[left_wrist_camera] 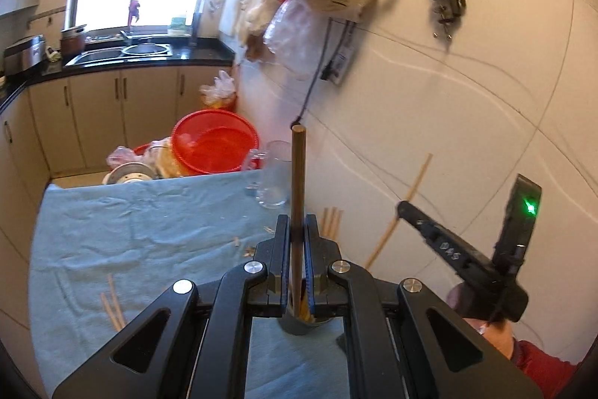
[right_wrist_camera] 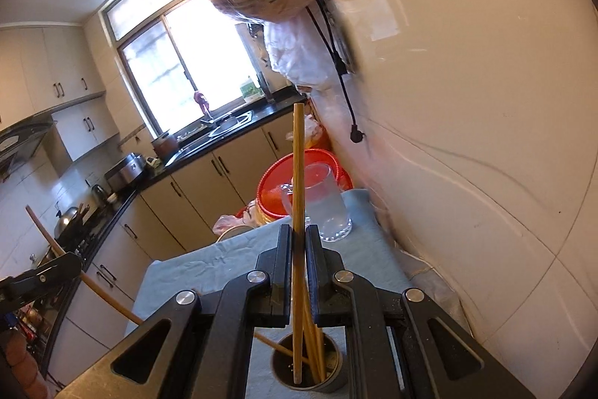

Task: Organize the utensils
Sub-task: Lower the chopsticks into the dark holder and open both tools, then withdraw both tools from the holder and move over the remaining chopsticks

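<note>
The blue cloth [left_wrist_camera: 142, 223] covering the table is the landmark, running along the white tiled wall [left_wrist_camera: 486, 107]. Beyond its far edge sits a red basin [left_wrist_camera: 215, 144], and on its far corner by the wall stands a clear glass mug [left_wrist_camera: 274, 174]. At its near end stands a dark round holder [right_wrist_camera: 329, 376] with several chopsticks already inside. Above that holder the right gripper [right_wrist_camera: 299, 249] is clenched on a pale chopstick [right_wrist_camera: 298, 174], held upright with its lower end down inside the holder's mouth. The left gripper [left_wrist_camera: 298, 234] is clamped on a darker brown chopstick [left_wrist_camera: 299, 174], also upright over the holder. Loose chopsticks [left_wrist_camera: 332, 219] lie on the cloth near the wall, past the left gripper, and another pair [left_wrist_camera: 112, 305] lies near the cloth's left edge.
</note>
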### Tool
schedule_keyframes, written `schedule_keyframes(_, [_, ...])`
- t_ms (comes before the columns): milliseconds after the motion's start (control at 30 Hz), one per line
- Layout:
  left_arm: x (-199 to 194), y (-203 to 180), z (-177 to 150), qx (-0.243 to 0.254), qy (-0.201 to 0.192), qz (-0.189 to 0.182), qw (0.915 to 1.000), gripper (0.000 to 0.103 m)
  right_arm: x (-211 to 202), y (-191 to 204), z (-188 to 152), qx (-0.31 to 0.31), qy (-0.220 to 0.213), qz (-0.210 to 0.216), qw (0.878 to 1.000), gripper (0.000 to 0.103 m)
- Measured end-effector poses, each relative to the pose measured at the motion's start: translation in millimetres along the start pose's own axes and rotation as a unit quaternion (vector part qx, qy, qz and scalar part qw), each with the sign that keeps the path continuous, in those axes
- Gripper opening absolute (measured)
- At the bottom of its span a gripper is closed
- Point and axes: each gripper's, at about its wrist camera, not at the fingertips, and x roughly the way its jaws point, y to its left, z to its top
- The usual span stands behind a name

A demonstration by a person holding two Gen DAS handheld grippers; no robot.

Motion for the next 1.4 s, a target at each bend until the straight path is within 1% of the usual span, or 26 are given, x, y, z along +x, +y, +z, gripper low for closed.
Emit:
schedule_keyframes(167, [35, -14, -10, 0.014, 0.025, -0.005, 0.9996, 0.006, 21, -10, -8, -0.006, 0.013, -0.014, 1.000, 0.007])
schedule_keyframes(333, [68, -20, -29, 0.024, 0.059, 0.003, 0.9980, 0.006, 42, -20, -24, -0.008, 0.047, -0.021, 0.999, 0.007])
schedule_keyframes(433, [80, -19, -38, 0.025, 0.076, 0.008, 0.9968, 0.006, 53, -23, -35, -0.009, 0.075, -0.020, 0.997, 0.007])
schedule_keyframes(567, [91, -15, -47, 0.026, 0.089, 0.016, 0.9956, 0.006, 66, -26, -51, -0.007, 0.110, -0.014, 0.994, 0.008])
schedule_keyframes(667, [98, -12, -50, 0.025, 0.095, 0.022, 0.9949, 0.006, 72, -29, -57, -0.003, 0.127, -0.007, 0.992, 0.008])
schedule_keyframes(733, [100, -10, -52, 0.025, 0.096, 0.028, 0.9946, 0.006, 71, -31, -57, 0.000, 0.128, -0.002, 0.992, 0.009])
schedule_keyframes(800, [100, -9, -52, 0.023, 0.090, 0.032, 0.9952, 0.006, 70, -31, -56, -0.002, 0.126, 0.001, 0.992, 0.019])
schedule_keyframes(833, [99, -8, -51, 0.022, 0.089, 0.032, 0.9953, 0.007, 68, -31, -53, -0.002, 0.124, 0.001, 0.992, 0.033])
schedule_keyframes(867, [98, -7, -50, 0.019, 0.087, 0.032, 0.9955, 0.009, 67, -32, -52, -0.001, 0.119, 0.002, 0.993, 0.045])
schedule_keyframes(900, [96, -7, -49, 0.017, 0.084, 0.034, 0.9957, 0.015, 63, -32, -51, 0.000, 0.113, 0.004, 0.994, 0.048])
schedule_keyframes(933, [93, -6, -48, 0.015, 0.079, 0.038, 0.9961, 0.025, 59, -32, -48, 0.000, 0.105, 0.004, 0.994, 0.051])
schedule_keyframes(967, [91, -5, -47, 0.013, 0.074, 0.041, 0.9963, 0.031, 56, -31, -46, -0.001, 0.102, 0.002, 0.995, 0.057])
schedule_keyframes(1000, [86, -5, -46, 0.011, 0.067, 0.045, 0.9966, 0.038, 52, -31, -43, -0.004, 0.096, -0.004, 0.995, 0.061])
schedule_keyframes(1033, [82, -4, -44, 0.009, 0.061, 0.048, 0.9969, 0.043, 48, -30, -41, -0.006, 0.091, -0.008, 0.996, 0.070])
schedule_keyframes(1067, [76, -3, -43, 0.007, 0.055, 0.050, 0.9972, 0.045, 43, -30, -38, -0.009, 0.083, -0.014, 0.996, 0.079])
schedule_keyframes(1100, [70, -1, -42, 0.004, 0.049, 0.053, 0.9974, 0.050, 37, -30, -35, -0.012, 0.073, -0.024, 0.997, 0.083])
schedule_keyframes(1133, [65, 2, -42, 0.002, 0.044, 0.059, 0.9973, 0.060, 32, -30, -33, -0.016, 0.065, -0.035, 0.997, 0.091])
schedule_keyframes(1167, [57, 6, -42, -0.003, 0.034, 0.070, 0.9969, 0.066, 27, -30, -31, -0.021, 0.058, -0.048, 0.997, 0.095])
schedule_keyframes(1200, [50, 10, -42, -0.006, 0.024, 0.081, 0.9964, 0.073, 21, -30, -29, -0.026, 0.050, -0.060, 0.997, 0.095])
schedule_keyframes(1233, [42, 15, -43, -0.009, 0.010, 0.095, 0.9954, 0.076, 16, -30, -29, -0.030, 0.044, -0.067, 0.996, 0.095])
schedule_keyframes(1267, [34, 20, -45, -0.012, -0.001, 0.109, 0.9940, 0.078, 12, -30, -29, -0.034, 0.041, -0.073, 0.996, 0.096])
schedule_keyframes(1333, [23, 30, -48, -0.018, -0.009, 0.131, 0.9912, 0.083, 7, -29, -28, -0.040, 0.039, -0.086, 0.995, 0.098])
schedule_keyframes(1400, [11, 44, -53, -0.029, -0.020, 0.153, 0.9875, 0.084, 2, -28, -29, -0.038, 0.037, -0.080, 0.995, 0.098])
